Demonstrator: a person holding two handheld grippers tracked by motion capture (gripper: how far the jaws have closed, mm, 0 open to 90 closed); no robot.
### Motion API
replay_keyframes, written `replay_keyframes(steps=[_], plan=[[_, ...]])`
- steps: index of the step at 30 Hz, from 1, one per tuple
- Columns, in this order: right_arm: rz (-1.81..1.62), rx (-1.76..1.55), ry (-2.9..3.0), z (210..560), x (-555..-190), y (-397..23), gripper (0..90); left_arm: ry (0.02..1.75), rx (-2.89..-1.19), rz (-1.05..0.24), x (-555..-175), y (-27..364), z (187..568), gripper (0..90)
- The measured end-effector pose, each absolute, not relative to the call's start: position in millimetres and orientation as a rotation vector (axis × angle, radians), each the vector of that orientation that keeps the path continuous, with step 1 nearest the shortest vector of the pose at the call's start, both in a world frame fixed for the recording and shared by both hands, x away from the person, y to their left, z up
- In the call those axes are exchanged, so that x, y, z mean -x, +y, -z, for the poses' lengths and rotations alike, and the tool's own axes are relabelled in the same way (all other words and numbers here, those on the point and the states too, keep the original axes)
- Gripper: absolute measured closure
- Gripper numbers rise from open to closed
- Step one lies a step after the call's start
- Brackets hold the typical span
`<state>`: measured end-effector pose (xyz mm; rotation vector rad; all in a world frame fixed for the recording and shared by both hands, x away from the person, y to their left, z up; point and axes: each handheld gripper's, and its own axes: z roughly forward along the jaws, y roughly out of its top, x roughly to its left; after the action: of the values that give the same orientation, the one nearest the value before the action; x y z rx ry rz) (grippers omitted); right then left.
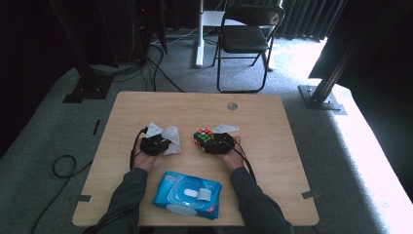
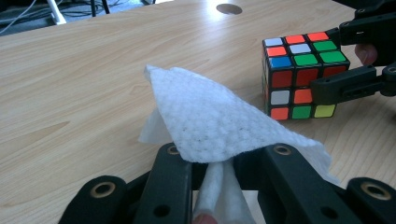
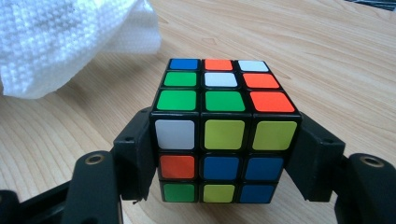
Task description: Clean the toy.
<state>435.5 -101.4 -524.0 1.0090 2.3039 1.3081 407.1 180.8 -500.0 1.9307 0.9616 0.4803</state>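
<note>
A scrambled puzzle cube (image 3: 223,133) sits on the wooden table (image 1: 253,122), and my right gripper (image 3: 224,158) is shut on it, one jaw pressed on each side. In the high view the puzzle cube (image 1: 203,137) is just left of my right gripper (image 1: 213,144). My left gripper (image 2: 224,170) is shut on a white wet wipe (image 2: 210,121), which fans out above the jaws. The wipe (image 1: 171,137) hangs beside my left gripper (image 1: 163,145). From the left gripper view, the cube (image 2: 299,77) stands to the right with the right gripper's black fingers (image 2: 345,86) clamped on it.
A blue pack of wet wipes (image 1: 187,195) lies near the table's front edge between the forearms. A cable hole (image 1: 232,106) is at the far side of the table. A black folding chair (image 1: 246,39) stands beyond it on the carpet.
</note>
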Motion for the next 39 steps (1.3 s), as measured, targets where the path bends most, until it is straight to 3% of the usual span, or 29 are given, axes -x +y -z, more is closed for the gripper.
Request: replay_keyframes(steps=[34,39], plan=[[-1.243,-0.956,2.374,533,-423,-107,33.7,0.964,-1.941,-0.479,-407,181,502,78.4],[-1.250,-0.978,2.371,534,-423,-107,24.8,0.965,-1.939,-0.479,-407,181,502,78.5]])
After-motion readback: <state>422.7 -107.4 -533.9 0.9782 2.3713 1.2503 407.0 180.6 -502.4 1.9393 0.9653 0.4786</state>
